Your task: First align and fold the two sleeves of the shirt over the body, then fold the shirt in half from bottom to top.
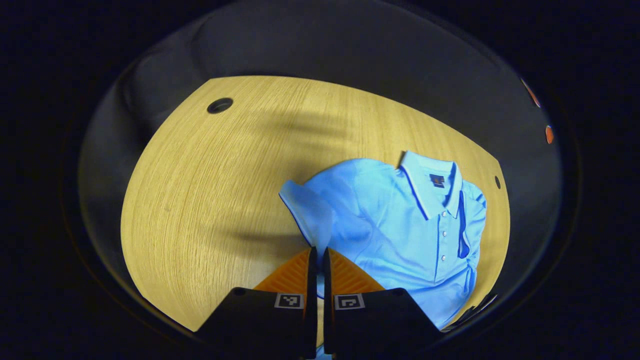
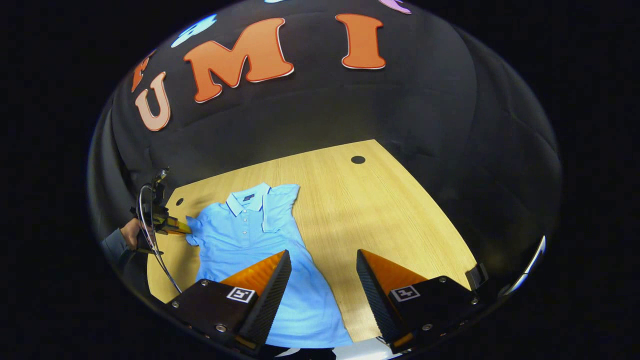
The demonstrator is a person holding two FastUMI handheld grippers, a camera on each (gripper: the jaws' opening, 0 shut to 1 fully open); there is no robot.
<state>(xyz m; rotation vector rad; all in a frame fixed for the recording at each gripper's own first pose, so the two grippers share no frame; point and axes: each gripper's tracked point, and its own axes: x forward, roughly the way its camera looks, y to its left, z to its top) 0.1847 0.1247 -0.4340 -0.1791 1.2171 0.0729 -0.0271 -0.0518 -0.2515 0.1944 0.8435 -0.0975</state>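
One sleeve (image 1: 310,212) of the shirt (image 2: 250,240) is being pinched by the left gripper (image 1: 320,252), its fingers clenched on the fabric at the shirt's left edge. The shirt is lying flat on the table (image 2: 380,210), its other sleeve (image 2: 281,207) already lying folded over the body. The right gripper (image 2: 322,260) is hovering released above the hem; the thin pinch could be slipping mid-fold, dropping the sleeve askew.

No legible text: the shirt (image 1: 395,225) collar label (image 1: 437,180) is too small to read; square coded markers (image 2: 240,294) on gripper bodies.
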